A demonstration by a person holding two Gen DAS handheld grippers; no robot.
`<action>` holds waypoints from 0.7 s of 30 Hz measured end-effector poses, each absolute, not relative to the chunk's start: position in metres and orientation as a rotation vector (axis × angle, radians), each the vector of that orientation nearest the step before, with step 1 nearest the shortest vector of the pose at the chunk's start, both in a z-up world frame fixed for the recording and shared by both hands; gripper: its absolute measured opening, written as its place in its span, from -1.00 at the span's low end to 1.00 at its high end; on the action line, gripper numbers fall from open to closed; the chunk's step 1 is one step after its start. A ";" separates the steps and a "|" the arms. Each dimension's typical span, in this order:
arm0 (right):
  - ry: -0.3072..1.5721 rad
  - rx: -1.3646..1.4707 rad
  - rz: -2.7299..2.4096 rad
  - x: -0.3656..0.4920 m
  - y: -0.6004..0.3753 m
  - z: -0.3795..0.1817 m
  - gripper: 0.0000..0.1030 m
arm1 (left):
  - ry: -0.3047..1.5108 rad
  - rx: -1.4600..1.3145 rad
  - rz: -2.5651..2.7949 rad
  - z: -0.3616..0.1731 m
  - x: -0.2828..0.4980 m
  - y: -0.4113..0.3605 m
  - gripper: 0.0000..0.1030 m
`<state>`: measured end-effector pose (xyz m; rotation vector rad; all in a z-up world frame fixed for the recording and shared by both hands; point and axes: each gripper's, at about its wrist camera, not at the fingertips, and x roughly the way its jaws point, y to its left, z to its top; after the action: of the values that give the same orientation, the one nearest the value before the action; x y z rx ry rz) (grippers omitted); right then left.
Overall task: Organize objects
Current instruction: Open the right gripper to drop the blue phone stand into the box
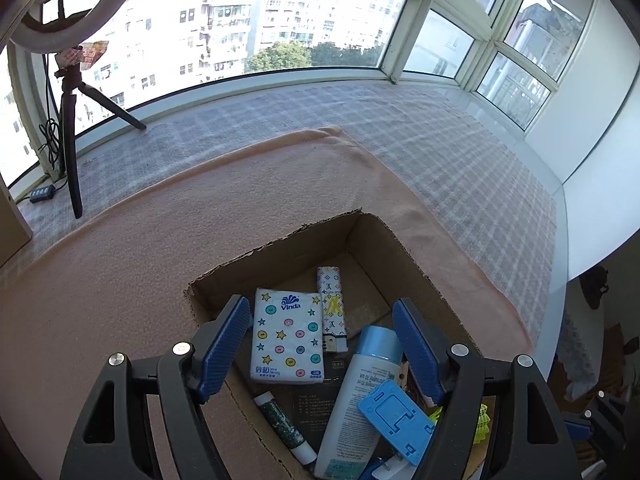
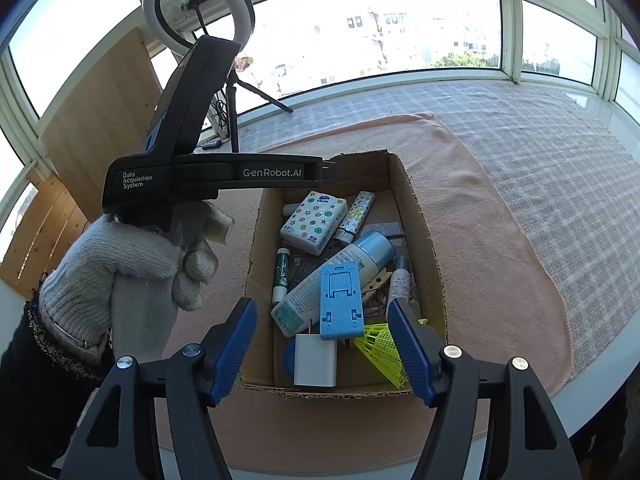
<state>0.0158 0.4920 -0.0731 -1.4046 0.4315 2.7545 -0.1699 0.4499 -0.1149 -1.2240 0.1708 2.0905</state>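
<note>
Both views look steeply down along their own blue fingers toward the window. The left wrist view sits close over the box [image 1: 360, 240], at its near left side, so its contents fill the lower frame. The right wrist view stands further back at the box's [image 2: 416, 216] near end, also catching the left gripper [image 2: 216, 172] from the side. Both share box, towel [image 1: 120, 280] and ring light [image 2: 198, 8].

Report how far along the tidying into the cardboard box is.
Done, by the look of it: the cardboard box already holds the Vinda tissue pack, lotion bottle, blue phone stand, lighter, yellow shuttlecock and white charger. In hand: nothing; left gripper and right gripper both hang open over it. Left: no loose items show on the peach towel.
</note>
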 end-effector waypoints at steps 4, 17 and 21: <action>0.418 -1.402 2.759 0.017 0.484 -0.069 0.25 | 0.172 -1.209 2.119 -0.106 -0.165 0.429 0.50; 0.371 -1.368 2.797 0.015 0.440 -0.050 0.25 | 0.129 -1.174 2.243 -0.073 -0.137 0.324 0.50; 0.345 -1.364 2.820 0.012 0.419 -0.044 0.25 | 0.114 -1.168 2.296 -0.065 -0.125 0.282 0.53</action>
<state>0.0115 0.4193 -0.0443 -1.3642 0.3454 2.8199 -0.1248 0.2821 -0.0655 -1.1684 0.1139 2.2959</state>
